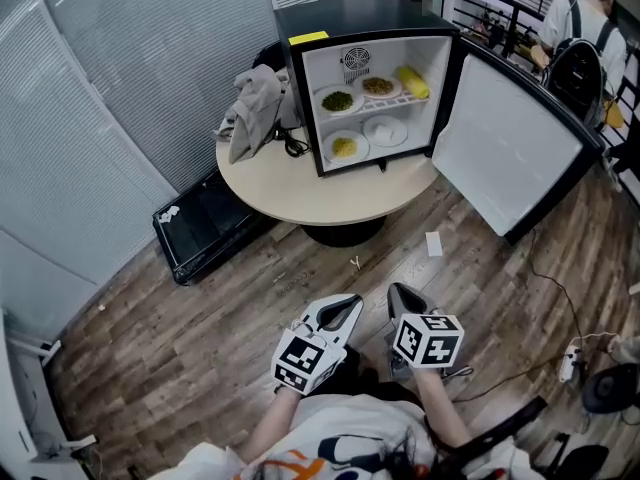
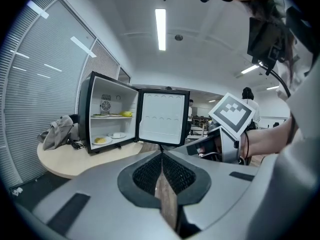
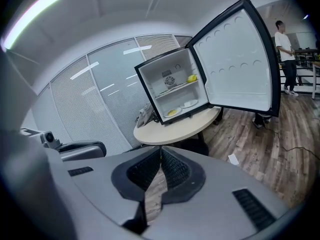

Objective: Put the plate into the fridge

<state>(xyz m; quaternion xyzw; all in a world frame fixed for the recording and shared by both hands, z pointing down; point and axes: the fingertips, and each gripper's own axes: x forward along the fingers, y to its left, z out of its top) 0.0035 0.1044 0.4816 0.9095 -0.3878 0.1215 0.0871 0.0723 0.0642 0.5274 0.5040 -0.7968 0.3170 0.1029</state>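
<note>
A small black fridge (image 1: 375, 78) stands on a round beige table (image 1: 300, 193), its door (image 1: 510, 148) swung wide to the right. The upper shelf carries a plate of greens (image 1: 338, 99), a plate of brown food (image 1: 378, 86) and a yellow item (image 1: 413, 81). Below lie a plate of yellow food (image 1: 345, 147) and a white plate (image 1: 386, 131). My left gripper (image 1: 350, 303) and right gripper (image 1: 399, 292) hang low over the wooden floor, well short of the table. Both are shut and hold nothing. The fridge (image 2: 107, 116) (image 3: 175, 91) shows far ahead in both gripper views.
Grey clothing (image 1: 255, 103) and a black cable (image 1: 293, 146) lie on the table left of the fridge. A black case (image 1: 205, 228) sits on the floor by the blinds. A paper scrap (image 1: 433, 243) and a power strip (image 1: 570, 363) lie on the floor. A person (image 1: 575, 28) stands at the far right.
</note>
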